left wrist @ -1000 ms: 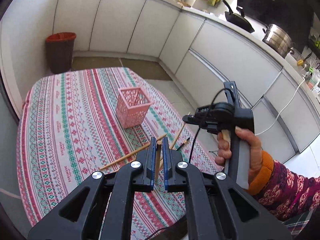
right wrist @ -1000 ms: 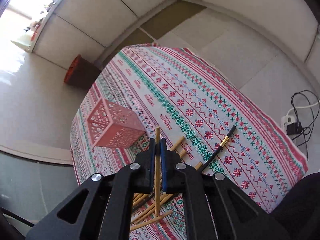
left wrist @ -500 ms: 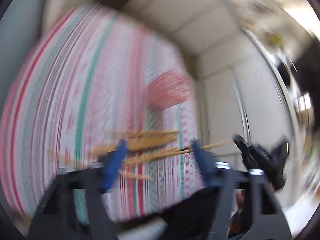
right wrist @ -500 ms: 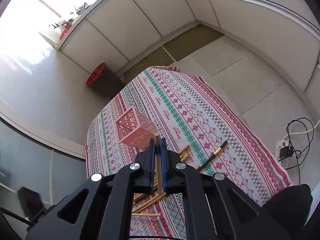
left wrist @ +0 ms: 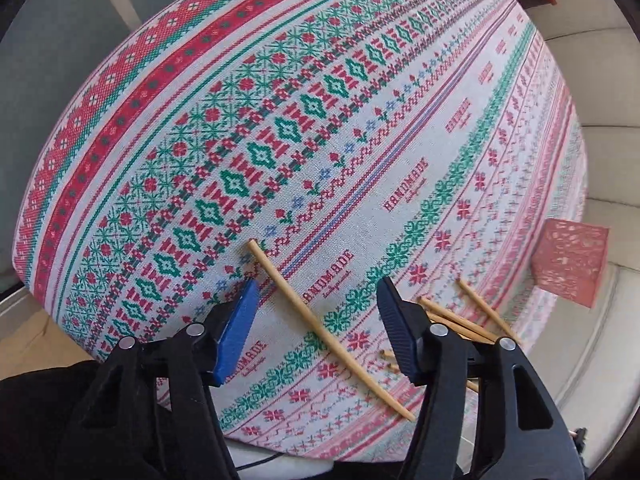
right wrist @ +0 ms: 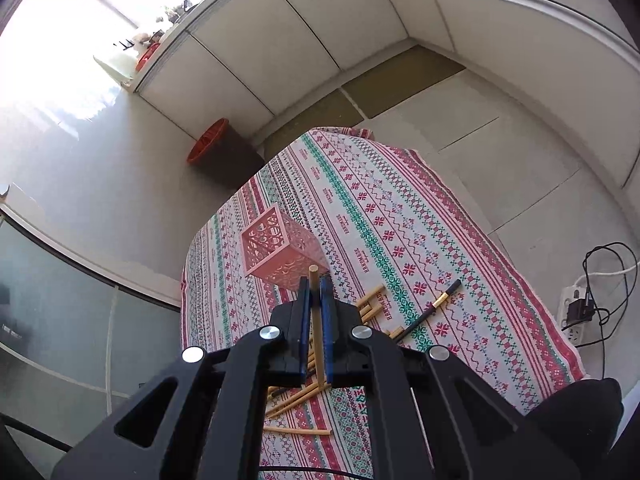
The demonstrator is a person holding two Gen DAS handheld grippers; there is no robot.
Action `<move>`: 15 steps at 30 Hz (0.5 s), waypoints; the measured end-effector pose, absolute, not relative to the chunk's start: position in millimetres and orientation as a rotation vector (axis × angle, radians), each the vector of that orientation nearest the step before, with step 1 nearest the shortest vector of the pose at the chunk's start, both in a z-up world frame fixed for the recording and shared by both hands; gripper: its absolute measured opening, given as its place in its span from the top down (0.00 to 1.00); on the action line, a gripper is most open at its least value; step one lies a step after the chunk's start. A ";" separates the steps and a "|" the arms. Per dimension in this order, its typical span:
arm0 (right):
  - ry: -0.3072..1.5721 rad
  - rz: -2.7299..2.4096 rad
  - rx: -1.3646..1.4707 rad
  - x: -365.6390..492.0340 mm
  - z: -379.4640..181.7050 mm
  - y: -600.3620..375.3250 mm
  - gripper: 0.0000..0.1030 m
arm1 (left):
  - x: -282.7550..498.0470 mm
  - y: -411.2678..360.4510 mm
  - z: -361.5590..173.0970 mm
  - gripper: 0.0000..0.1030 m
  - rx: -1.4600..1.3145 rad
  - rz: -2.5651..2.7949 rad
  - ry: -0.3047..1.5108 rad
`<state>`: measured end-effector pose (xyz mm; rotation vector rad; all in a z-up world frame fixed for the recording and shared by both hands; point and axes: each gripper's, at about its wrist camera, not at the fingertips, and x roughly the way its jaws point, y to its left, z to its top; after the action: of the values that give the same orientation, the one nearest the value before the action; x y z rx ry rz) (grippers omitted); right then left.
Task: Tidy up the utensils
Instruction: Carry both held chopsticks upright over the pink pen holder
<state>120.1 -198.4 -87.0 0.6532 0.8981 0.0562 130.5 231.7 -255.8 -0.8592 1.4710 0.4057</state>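
Observation:
My left gripper (left wrist: pixel 318 284) points down at the patterned tablecloth (left wrist: pixel 280 120). Its jaws are closing, and a wooden chopstick (left wrist: pixel 320 324) lies flat on the cloth between them, touching neither blue pad. Several more chopsticks (left wrist: pixel 460 322) lie just right of it. The pink lattice basket (left wrist: pixel 568 264) stands at the right edge of that view. My right gripper (right wrist: pixel 315 280) is raised above the table, shut on one upright wooden chopstick (right wrist: pixel 316 312). Beyond it stands the pink basket (right wrist: pixel 280 252), upright and open at the top. Loose wooden chopsticks (right wrist: pixel 298 396) and a black one (right wrist: pixel 432 312) lie below.
A red-rimmed waste bin (right wrist: pixel 216 148) stands on the floor beyond the table's far end. A power strip with cables (right wrist: pixel 580 308) lies on the floor to the right. White cabinets (right wrist: pixel 300 40) line the walls. The near table edge runs just under the left gripper.
The left gripper, shut a second ago and facing the kitchen, has rolled and dropped toward the table with its jaws apart. The right gripper has lifted a little, still gripping its chopstick.

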 end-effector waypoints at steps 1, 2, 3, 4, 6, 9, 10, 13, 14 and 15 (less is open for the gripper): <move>0.905 0.061 0.656 120.6 -88.6 -198.9 0.95 | 130.9 225.1 -254.5 0.45 -0.822 0.432 1.470; 0.911 0.065 0.658 121.1 -89.6 -199.2 0.95 | 132.8 217.2 -253.6 0.45 -0.769 0.453 1.469; 0.913 0.065 0.659 121.1 -89.7 -199.6 0.95 | 134.7 208.2 -252.3 0.46 -0.707 0.470 1.467; 0.911 0.064 0.657 120.7 -89.2 -200.4 0.95 | 136.7 198.7 -250.2 0.48 -0.652 0.482 1.463; 0.909 0.059 0.652 119.8 -88.0 -201.9 0.95 | 139.6 183.6 -247.1 0.60 -0.550 0.486 1.441; 0.918 0.062 0.658 120.1 -87.9 -204.3 0.95 | 146.7 167.1 -240.7 0.85 -0.476 0.419 1.403; 0.923 0.065 0.661 120.2 -88.3 -205.0 0.95 | 148.9 163.7 -239.9 0.87 -0.472 0.402 1.389; 0.927 0.073 0.664 120.1 -87.3 -203.6 0.95 | 154.0 164.3 -236.5 0.93 -0.546 0.313 1.332; 0.926 0.076 0.660 119.6 -86.1 -202.8 0.95 | 154.2 167.0 -235.8 0.94 -0.592 0.280 1.313; 0.922 0.079 0.655 118.9 -84.1 -201.4 0.95 | 154.4 170.2 -233.0 0.95 -0.617 0.261 1.297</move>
<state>118.9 -201.4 -84.1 0.6551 0.9220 0.0792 154.4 170.2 -233.0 -0.6165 1.2970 0.2610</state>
